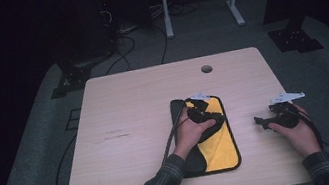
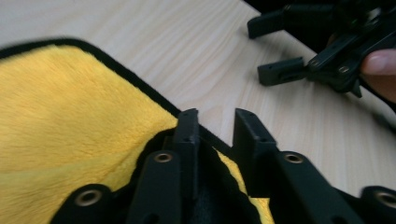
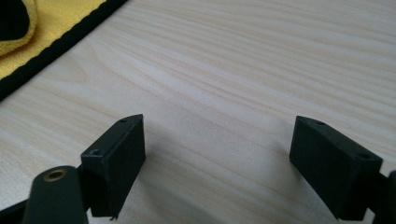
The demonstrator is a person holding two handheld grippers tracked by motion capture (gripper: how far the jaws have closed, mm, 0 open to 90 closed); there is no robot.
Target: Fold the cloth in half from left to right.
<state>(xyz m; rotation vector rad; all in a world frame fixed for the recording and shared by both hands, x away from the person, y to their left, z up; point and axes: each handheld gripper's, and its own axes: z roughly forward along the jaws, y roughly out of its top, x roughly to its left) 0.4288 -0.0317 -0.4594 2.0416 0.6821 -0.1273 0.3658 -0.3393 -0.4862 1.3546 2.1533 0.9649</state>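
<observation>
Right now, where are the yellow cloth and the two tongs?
yellow cloth (image 1: 221,151), high view, its bare yellow lower part.
left tongs (image 2: 215,122), left gripper view, between the tips.
right tongs (image 3: 217,156), right gripper view, between the tips.

In the high view my left hand (image 1: 194,130) and left gripper (image 1: 204,109) cover the middle of the cloth (image 1: 223,151), so the fold beneath is hidden. In the left gripper view the cloth runs off the left and bottom edges, its near pile blurred; my jaws hide the hem beneath them, so contact there cannot be told. My right gripper (image 2: 285,49) is cut by the top and right edges. In the right gripper view the cloth is a cropped, blurred corner.
</observation>
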